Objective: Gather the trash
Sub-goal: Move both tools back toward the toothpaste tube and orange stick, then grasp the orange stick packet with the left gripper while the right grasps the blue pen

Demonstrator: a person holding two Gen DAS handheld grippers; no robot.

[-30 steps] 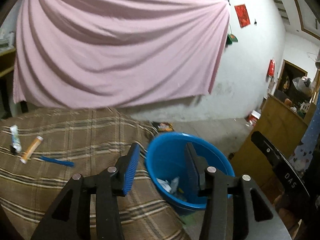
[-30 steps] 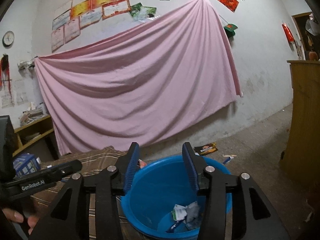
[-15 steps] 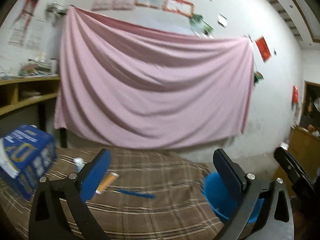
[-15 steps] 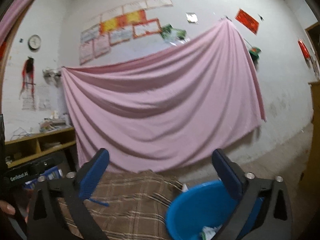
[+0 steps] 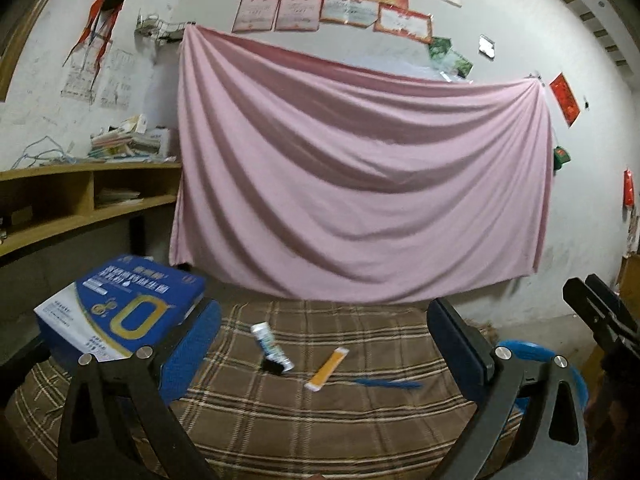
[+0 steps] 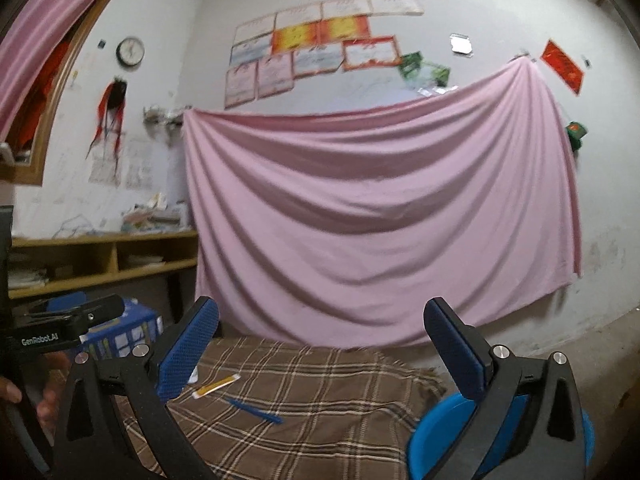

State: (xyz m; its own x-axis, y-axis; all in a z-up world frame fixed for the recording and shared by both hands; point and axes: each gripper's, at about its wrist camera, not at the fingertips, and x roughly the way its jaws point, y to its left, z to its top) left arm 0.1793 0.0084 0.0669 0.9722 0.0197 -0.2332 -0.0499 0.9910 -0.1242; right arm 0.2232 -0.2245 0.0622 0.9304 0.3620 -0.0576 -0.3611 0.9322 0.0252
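Hanging wide open over the plaid-covered bench (image 5: 320, 420), the left gripper (image 5: 322, 344) has nothing between its blue pads; its jaws have just been opening and now stand fully spread. Same story on the right gripper (image 6: 320, 346): jaws just swung apart, empty, framing the cloth below.

On to the trash. In the left wrist view three pieces lie in a loose row across the middle of the plaid. The white tube (image 5: 271, 346) lies with its long axis slanting from upper left down to lower right, its dark end toward the camera. Just beside it to the right, the orange sachet (image 5: 327, 369) slants the other way, long axis from upper right to lower left, pale end nearest. Further right the thin blue strip (image 5: 390, 383) lies almost flat across the frame, left to right. None of the three touch each other.

From the right wrist view the orange sachet (image 6: 216, 386) peeks out beside the left pad, and the blue strip (image 6: 255, 410) runs from upper left down to lower right.

At the bench's right end sits the blue basin (image 6: 444, 432), partly hidden behind the right finger; its rim also shows in the left view (image 5: 520, 346). A blue carton (image 5: 120, 308) sits at the bench's left end, and a pink sheet (image 5: 360, 184) drapes the wall behind.
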